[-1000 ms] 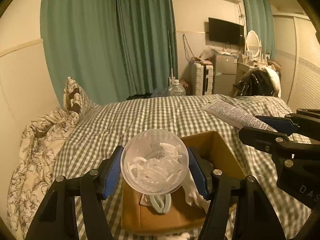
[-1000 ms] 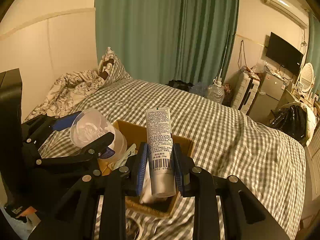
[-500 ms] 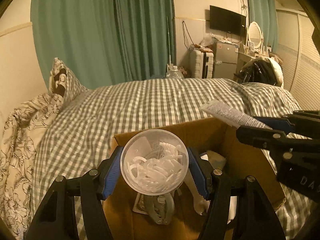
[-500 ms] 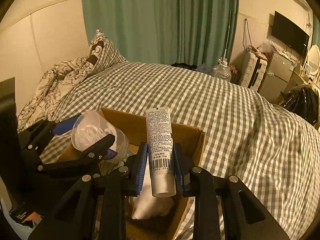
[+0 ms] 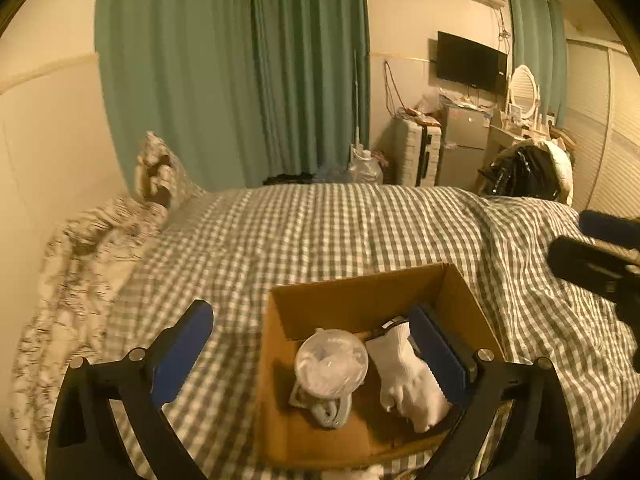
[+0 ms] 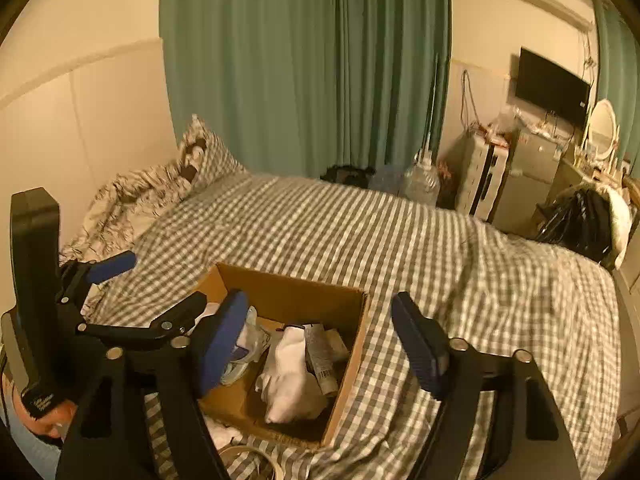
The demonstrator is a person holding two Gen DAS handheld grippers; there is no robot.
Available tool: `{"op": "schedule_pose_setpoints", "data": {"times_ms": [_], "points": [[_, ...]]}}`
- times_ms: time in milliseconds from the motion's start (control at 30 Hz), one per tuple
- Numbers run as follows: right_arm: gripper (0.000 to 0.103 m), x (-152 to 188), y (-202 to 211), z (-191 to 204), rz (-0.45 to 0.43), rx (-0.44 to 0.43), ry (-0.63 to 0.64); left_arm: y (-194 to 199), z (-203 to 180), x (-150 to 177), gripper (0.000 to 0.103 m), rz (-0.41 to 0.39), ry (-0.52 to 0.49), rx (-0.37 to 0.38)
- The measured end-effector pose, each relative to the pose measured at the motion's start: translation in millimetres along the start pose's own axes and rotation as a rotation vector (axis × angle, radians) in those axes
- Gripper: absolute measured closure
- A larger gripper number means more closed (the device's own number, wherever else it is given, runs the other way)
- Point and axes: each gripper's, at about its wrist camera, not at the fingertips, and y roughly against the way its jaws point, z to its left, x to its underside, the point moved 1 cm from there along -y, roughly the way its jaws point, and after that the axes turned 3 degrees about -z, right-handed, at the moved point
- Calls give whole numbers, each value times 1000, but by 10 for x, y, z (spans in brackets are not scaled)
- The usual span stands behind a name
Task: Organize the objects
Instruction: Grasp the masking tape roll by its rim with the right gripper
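Observation:
An open cardboard box [image 5: 360,304] sits on the checked bed. Inside it lie a clear cup of white bits [image 5: 331,362], a white glove [image 5: 404,376] and a white tube [image 6: 320,352]. My left gripper [image 5: 308,324] hovers above the box with its jaws opening wide and nothing between them. My right gripper [image 6: 320,304] is also above the box [image 6: 292,276], jaws opening and empty. In the right wrist view the left gripper [image 6: 164,280] shows at the left, the glove [image 6: 288,376] lies beside the tube, and the cup [image 6: 252,332] is mostly hidden behind a finger.
The checked bed cover [image 5: 320,232] spreads beyond the box, with pillows [image 5: 152,172] at the far left. Green curtains [image 5: 240,72] hang behind. A suitcase [image 6: 480,176], a small fridge [image 6: 528,168] and a black bag [image 6: 576,220] stand at the right. A ring-shaped thing [image 6: 248,456] lies near the front edge.
Both grippers have opened and let go: the cup and the tube now lie in the box. Both grippers have drawn back and up from the box.

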Motion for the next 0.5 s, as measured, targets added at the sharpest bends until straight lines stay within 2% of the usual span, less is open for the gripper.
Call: {"op": "schedule_pose_setpoints", "data": {"times_ms": [167,300,500], "points": [[13,-23,513,76,-64,26,20,407,42,-28,1,-27,-6,-8],[7,57,837,85,-80,0,-19,677,96,51,0,-36,5,-3],[7,357,1010,222,-56,42,25,815,146,421,0,7,7,-13]]}}
